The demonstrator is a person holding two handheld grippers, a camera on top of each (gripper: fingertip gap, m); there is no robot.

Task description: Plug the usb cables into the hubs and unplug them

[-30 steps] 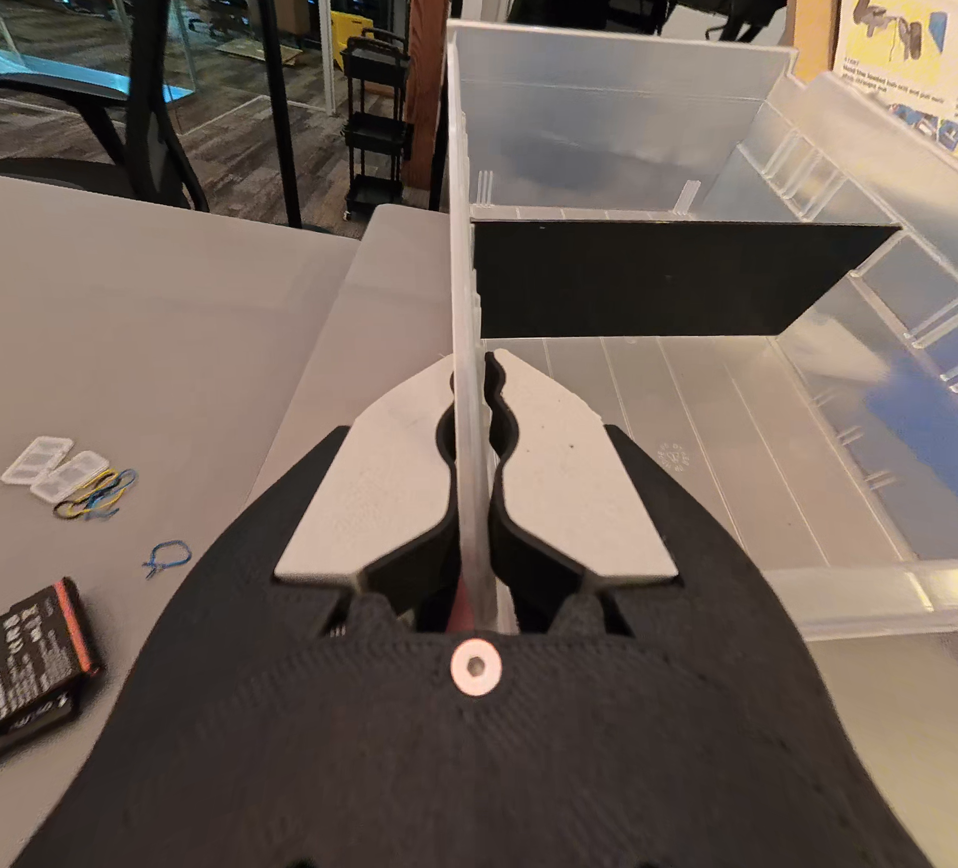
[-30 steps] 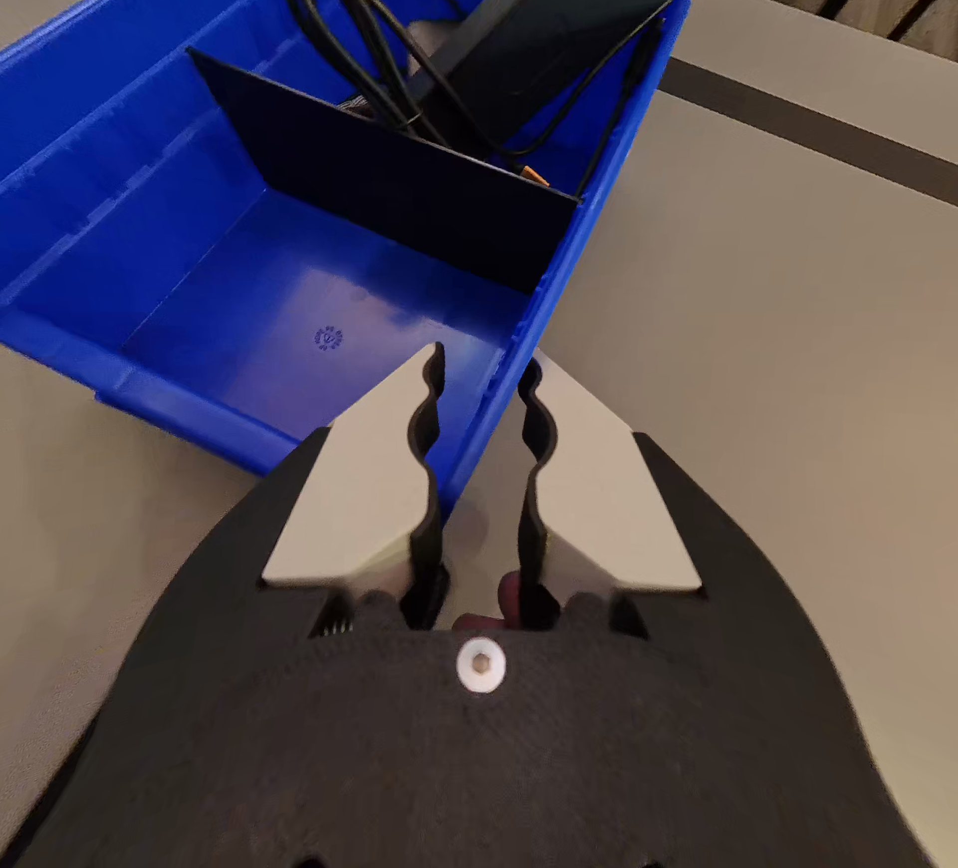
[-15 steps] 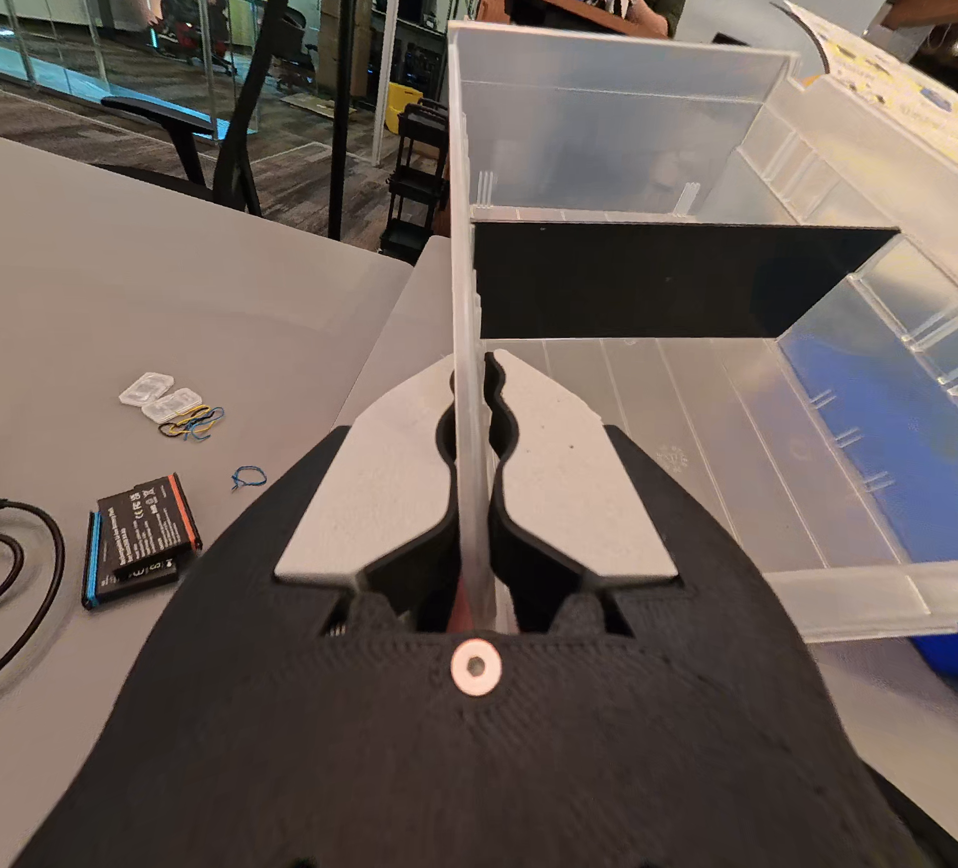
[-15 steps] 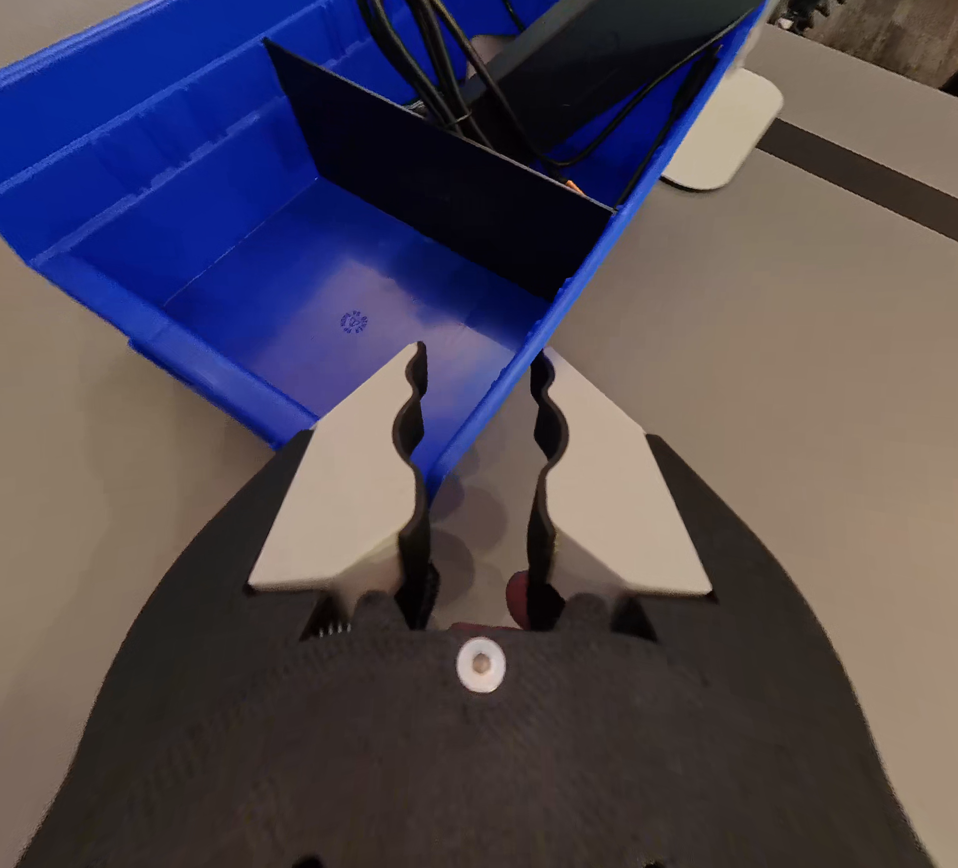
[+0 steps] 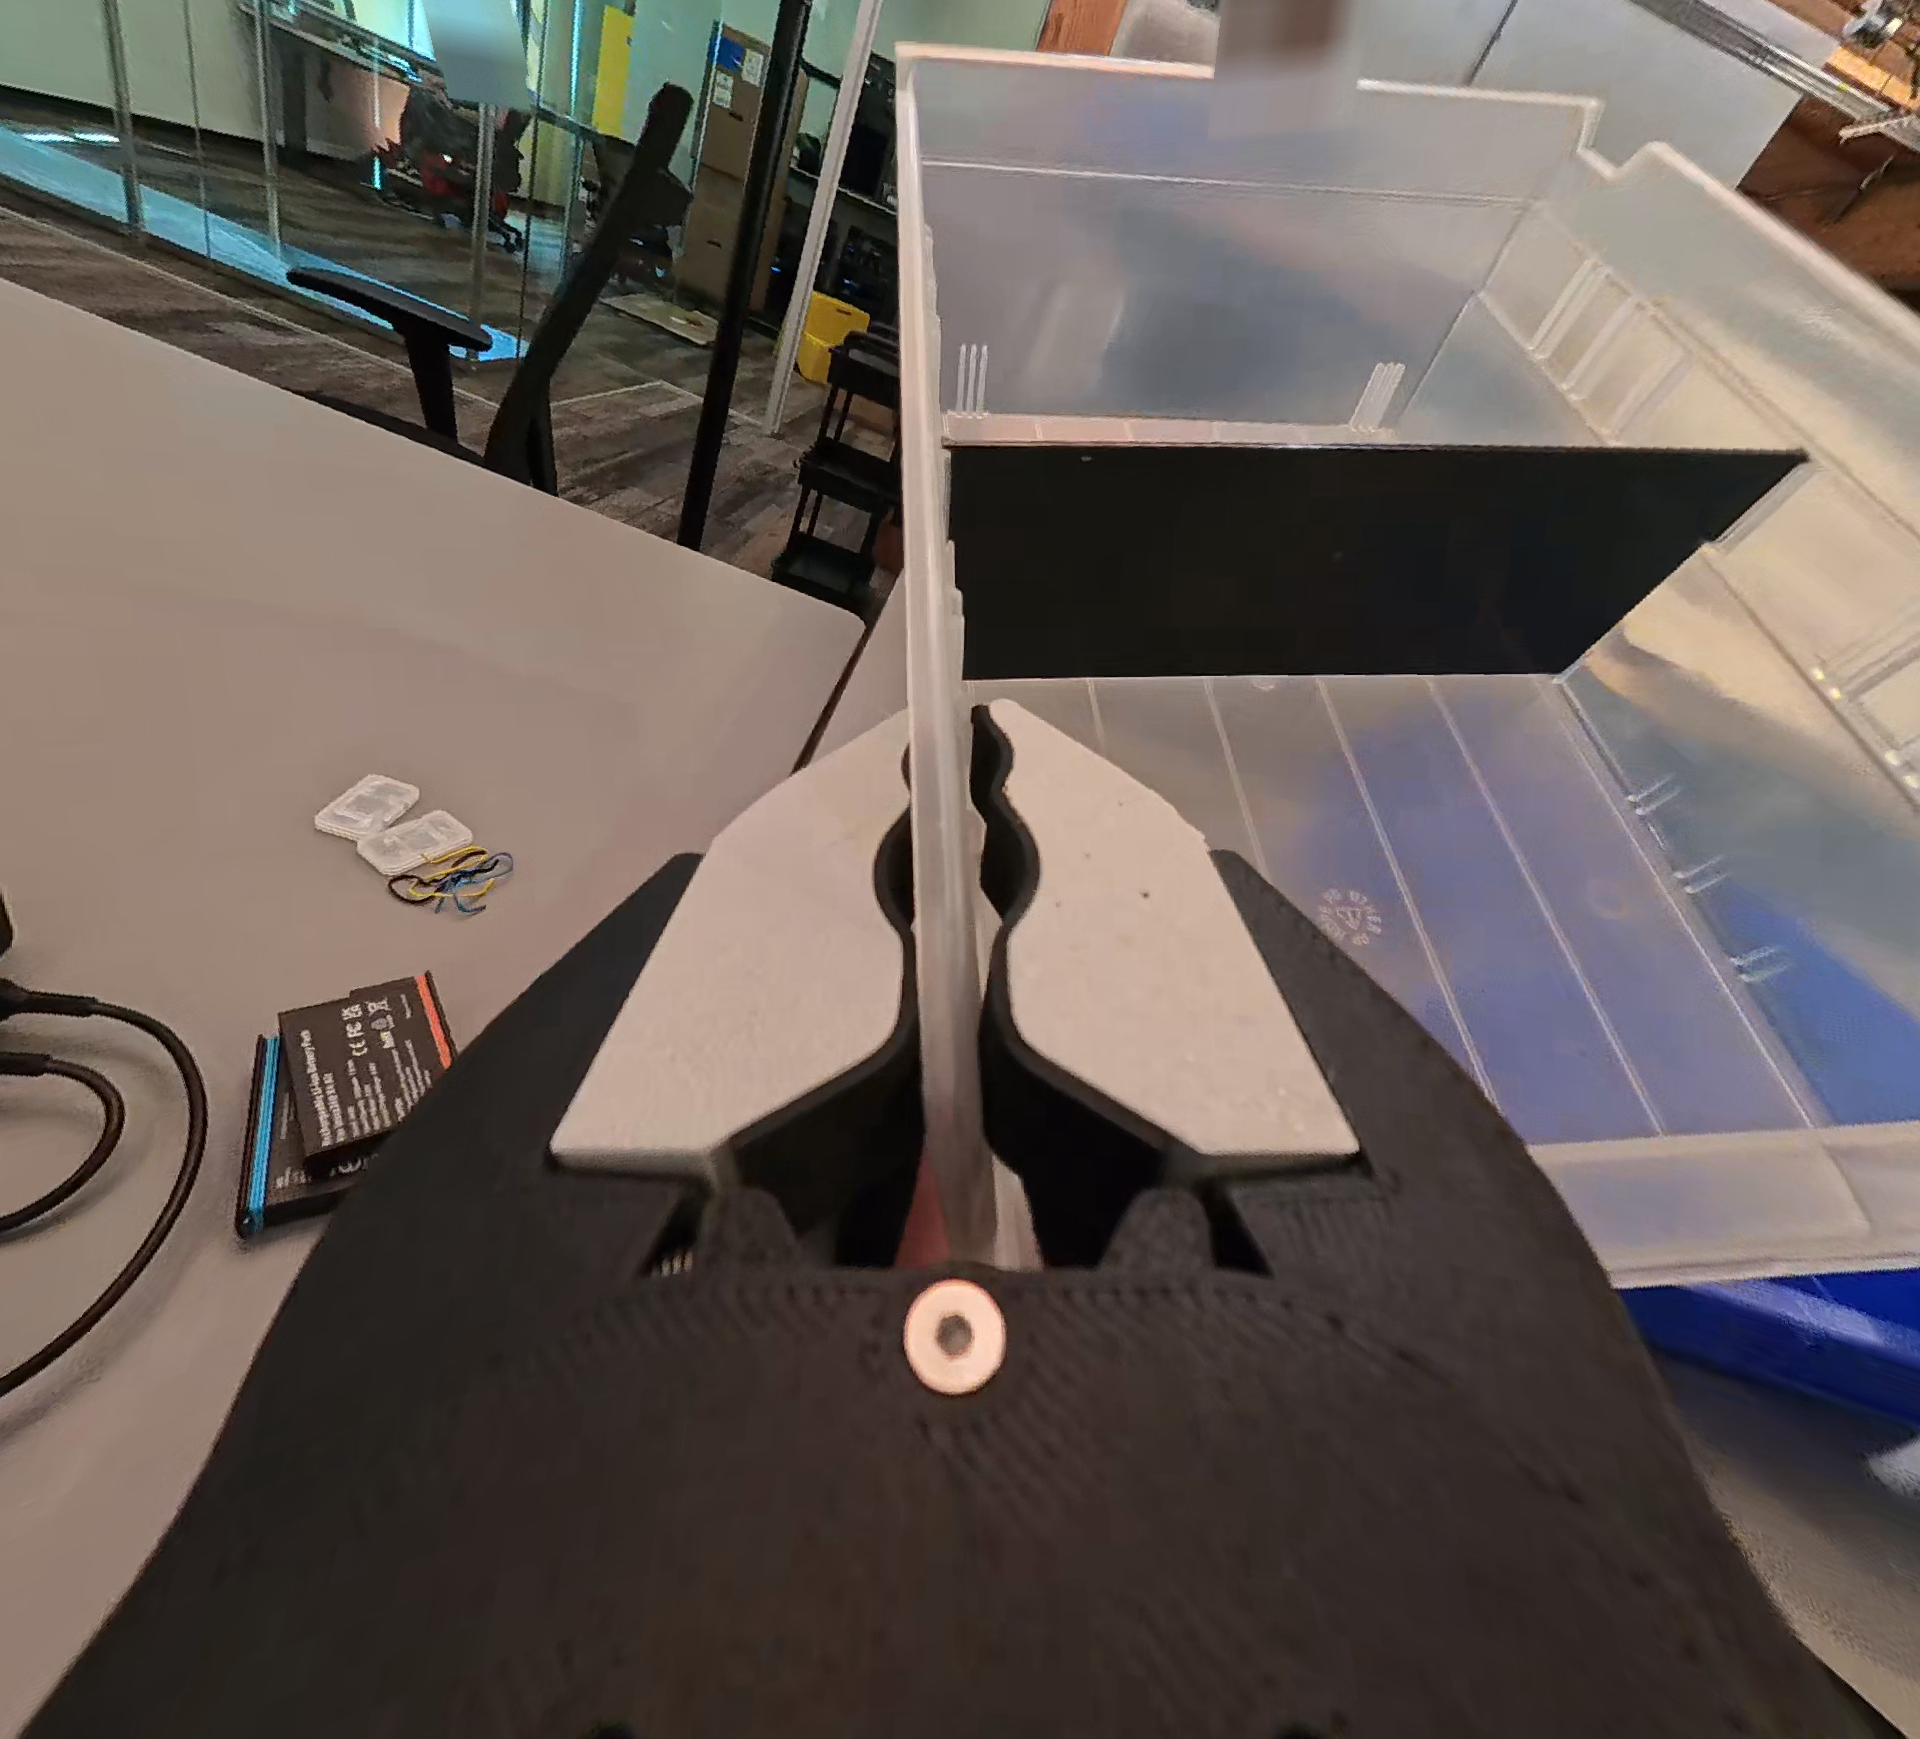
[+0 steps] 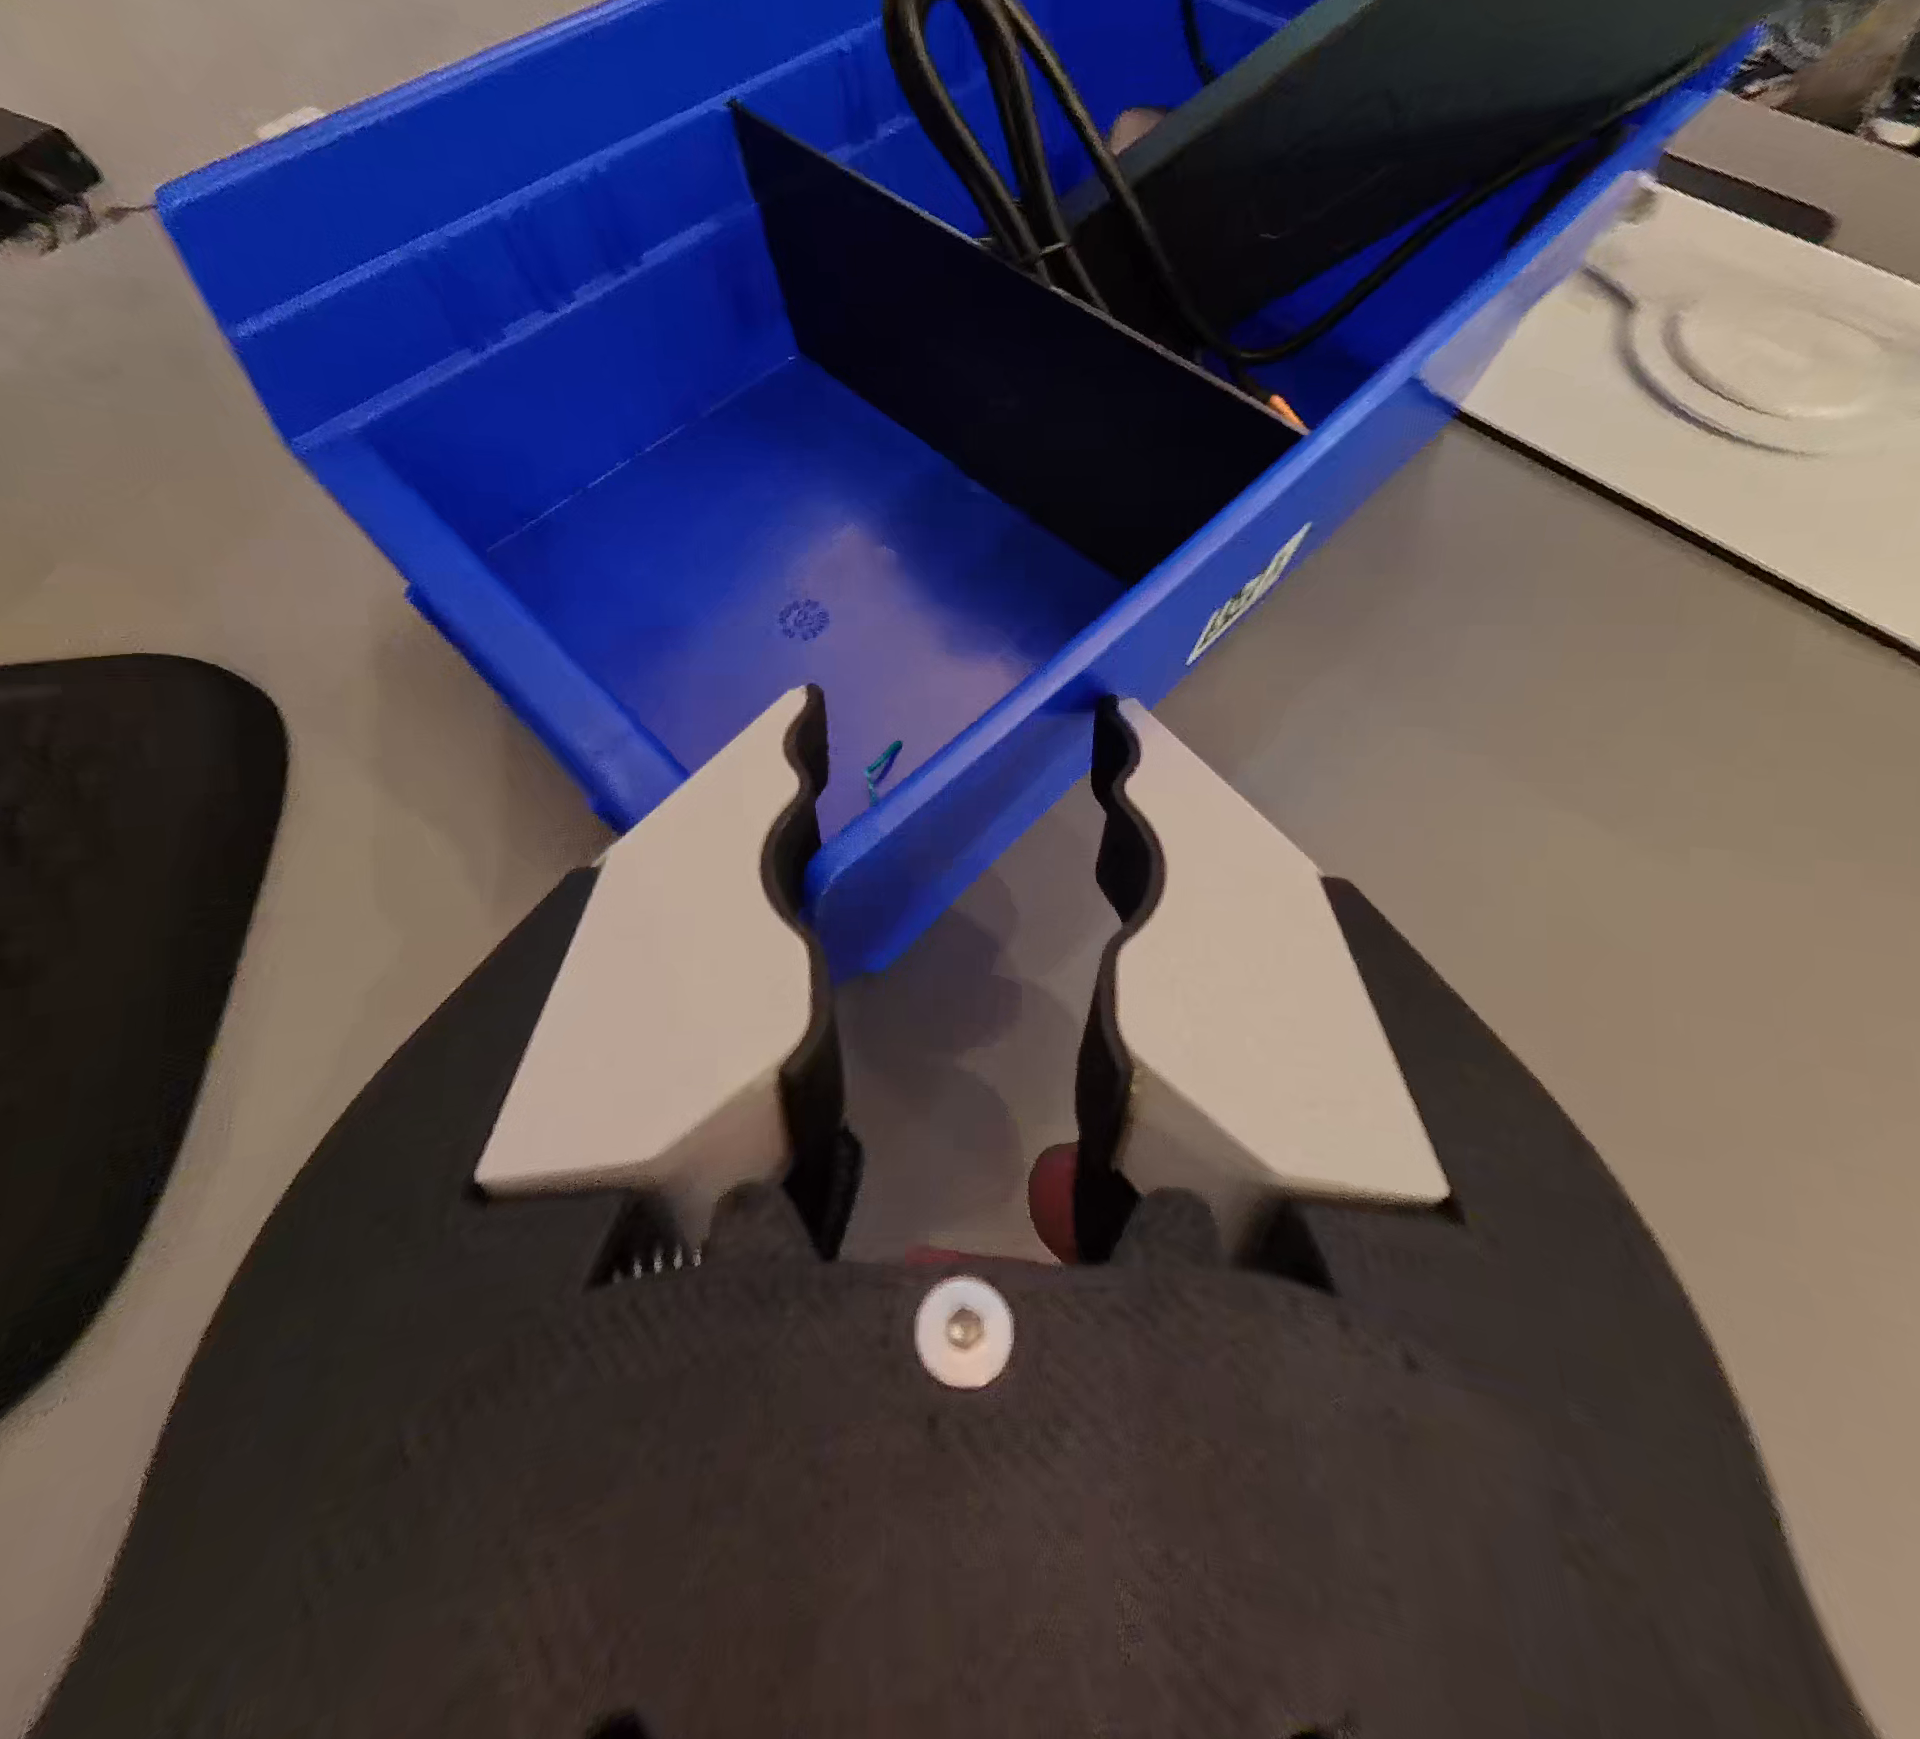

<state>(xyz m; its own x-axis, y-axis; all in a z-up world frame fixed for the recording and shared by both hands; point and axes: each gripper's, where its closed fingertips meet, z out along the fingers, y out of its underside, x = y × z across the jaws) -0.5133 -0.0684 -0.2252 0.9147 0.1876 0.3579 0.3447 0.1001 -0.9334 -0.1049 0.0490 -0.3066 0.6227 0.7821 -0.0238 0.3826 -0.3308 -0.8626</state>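
Observation:
My left gripper (image 5: 951, 733) is shut on the left wall of a clear plastic bin (image 5: 1195, 235) and holds it off the table. A black divider (image 5: 1351, 557) crosses the clear bin, whose compartments hold nothing. A blue bin shows under it at lower right (image 5: 1787, 1336). My right gripper (image 6: 958, 702) is open, and the near right corner of the blue bin (image 6: 499, 266) lies between its fingers. That bin has a black divider (image 6: 987, 359). Coiled black cables (image 6: 977, 79) and a tilted black flat slab (image 6: 1455, 79) sit in its far half. I see no hub clearly.
On the grey table left of the clear bin lie flat black batteries (image 5: 353, 1097), two clear card cases (image 5: 390, 816), coloured bands (image 5: 452, 884) and a black cable (image 5: 156, 1128). A white sheet (image 6: 1714, 401) lies right of the blue bin. A black pad (image 6: 114, 962) is at left.
My left gripper has raised and turned the clear bin, so the blue bin now shows beneath it. My right gripper has opened wider and drawn back from the blue bin's wall.

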